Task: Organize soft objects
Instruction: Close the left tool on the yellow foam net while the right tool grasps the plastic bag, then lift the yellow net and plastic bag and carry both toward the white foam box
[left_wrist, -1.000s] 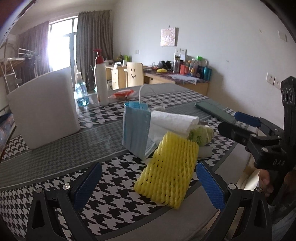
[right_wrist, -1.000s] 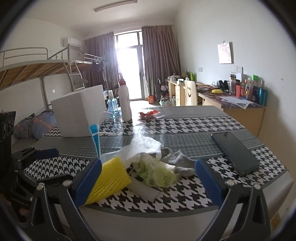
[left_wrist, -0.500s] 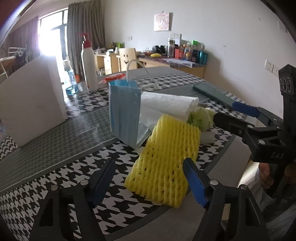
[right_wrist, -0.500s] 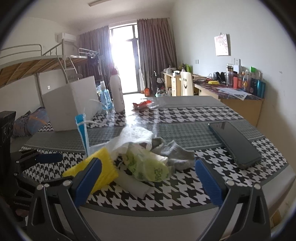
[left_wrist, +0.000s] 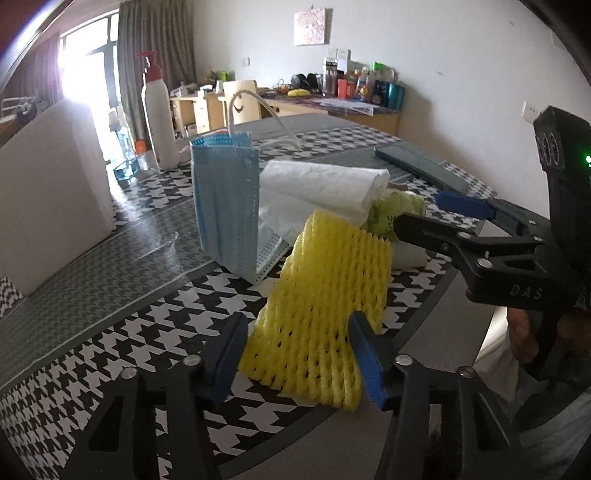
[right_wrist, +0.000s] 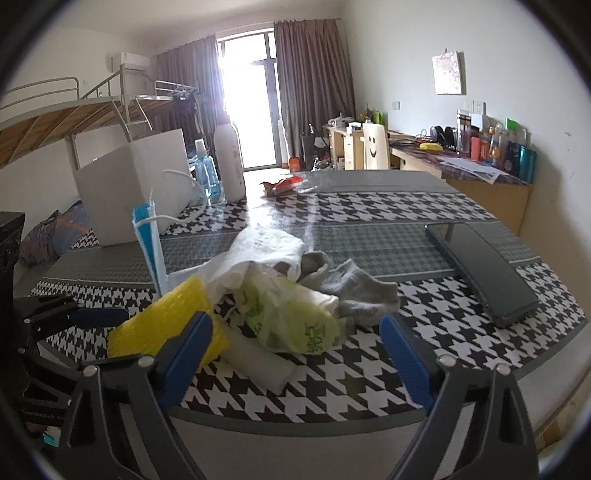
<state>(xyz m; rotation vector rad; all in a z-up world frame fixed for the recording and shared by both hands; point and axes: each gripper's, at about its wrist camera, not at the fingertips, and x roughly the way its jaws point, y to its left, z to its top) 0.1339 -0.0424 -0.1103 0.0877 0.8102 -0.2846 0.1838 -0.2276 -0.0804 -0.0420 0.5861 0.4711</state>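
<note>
Houndstooth cloth in black and white covers the table (left_wrist: 122, 332), which stands in a bright room with grey curtains.

From the left wrist camera, the left gripper (left_wrist: 299, 354) has its blue pads on either side of the near end of the yellow foam net (left_wrist: 325, 295). Its jaws are closing, with the net between them; I cannot tell whether the pads press it yet. Just beyond the net a blue face mask (left_wrist: 225, 210) stands on edge, with a white plastic bag (left_wrist: 325, 184) to its right. Farther off to the left are a white box (left_wrist: 48, 192) and a white pump bottle (left_wrist: 159, 118). To the right, the right gripper (left_wrist: 424, 210) reaches in toward the pile.

From the right wrist camera, the right gripper (right_wrist: 295, 354) is spread wide, its jaws just beginning to close, with nothing pinched. Straight ahead between its fingers lies a green printed bag (right_wrist: 291, 317), with a grey sock (right_wrist: 362, 291) just behind it. The yellow foam net (right_wrist: 166, 321) sits beside the left finger. A dark phone (right_wrist: 480, 266) lies well ahead to the right.
</note>
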